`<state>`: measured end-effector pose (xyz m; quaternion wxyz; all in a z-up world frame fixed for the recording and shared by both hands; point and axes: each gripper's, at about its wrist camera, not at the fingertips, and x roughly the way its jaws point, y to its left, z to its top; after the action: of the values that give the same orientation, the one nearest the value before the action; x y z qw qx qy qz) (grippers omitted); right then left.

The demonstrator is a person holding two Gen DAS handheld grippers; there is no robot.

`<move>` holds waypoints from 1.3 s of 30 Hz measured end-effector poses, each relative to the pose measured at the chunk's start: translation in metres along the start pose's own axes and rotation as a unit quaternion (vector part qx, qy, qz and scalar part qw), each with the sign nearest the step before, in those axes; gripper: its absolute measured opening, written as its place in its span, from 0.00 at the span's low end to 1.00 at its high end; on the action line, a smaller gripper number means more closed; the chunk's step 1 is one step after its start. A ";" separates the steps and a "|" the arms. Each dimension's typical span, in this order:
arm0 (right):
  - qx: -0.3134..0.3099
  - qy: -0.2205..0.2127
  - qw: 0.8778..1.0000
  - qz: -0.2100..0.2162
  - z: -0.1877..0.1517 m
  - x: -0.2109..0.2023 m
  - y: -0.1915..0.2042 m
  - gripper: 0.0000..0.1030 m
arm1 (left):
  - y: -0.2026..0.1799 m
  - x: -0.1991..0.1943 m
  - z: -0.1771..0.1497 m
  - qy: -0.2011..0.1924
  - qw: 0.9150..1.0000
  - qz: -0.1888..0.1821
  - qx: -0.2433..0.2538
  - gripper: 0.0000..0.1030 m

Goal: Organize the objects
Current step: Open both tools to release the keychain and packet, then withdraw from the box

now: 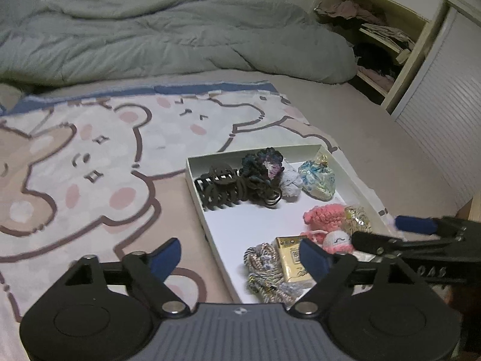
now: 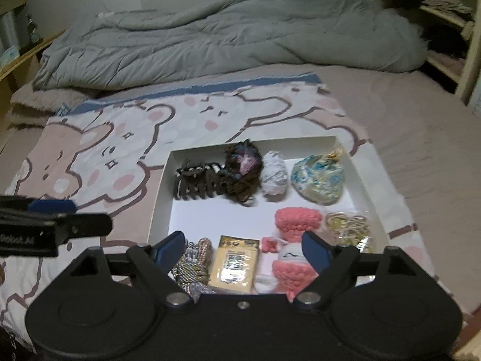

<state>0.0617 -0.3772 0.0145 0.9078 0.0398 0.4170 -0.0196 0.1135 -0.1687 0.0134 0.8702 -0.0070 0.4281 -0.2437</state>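
While both hover over white box (image 2: 354, 162) of hair accessories, left gripper (image 1: 240, 260) and right gripper (image 2: 243, 248) spread, empty.

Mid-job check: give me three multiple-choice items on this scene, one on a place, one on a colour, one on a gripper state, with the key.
1. Where does the dark hair claw lie?
A. in the white box's far left corner
B. on the grey duvet
C. on the shelf

2. What colour is the knitted doll?
A. green
B. pink
C. black

3. How is the right gripper?
A. shut on the doll
B. shut on the yellow packet
C. open, holding nothing

Key: 1 A, the claw sits inside the white box at its far left. 2 B, its yarn is pink. 3 C, the blue pads stand wide apart over the box's near row.
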 end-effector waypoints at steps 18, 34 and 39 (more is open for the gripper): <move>0.028 -0.063 0.996 -0.059 -0.044 -0.052 0.005 0.97 | -0.007 -0.047 -0.034 -0.042 0.997 0.026 0.066 1.00; 0.035 -0.081 0.993 -0.082 -0.069 -0.067 0.028 0.98 | 0.007 -0.052 -0.045 -0.055 0.994 0.068 0.070 1.00; 0.051 -0.087 0.990 -0.095 -0.071 -0.065 0.026 0.99 | 0.008 -0.050 -0.047 -0.050 0.993 0.079 0.074 1.00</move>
<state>-0.0325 -0.3446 0.0193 0.9314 0.0444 0.3370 -0.1301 0.0562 -0.1307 0.0190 0.9050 0.0790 0.3646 -0.2047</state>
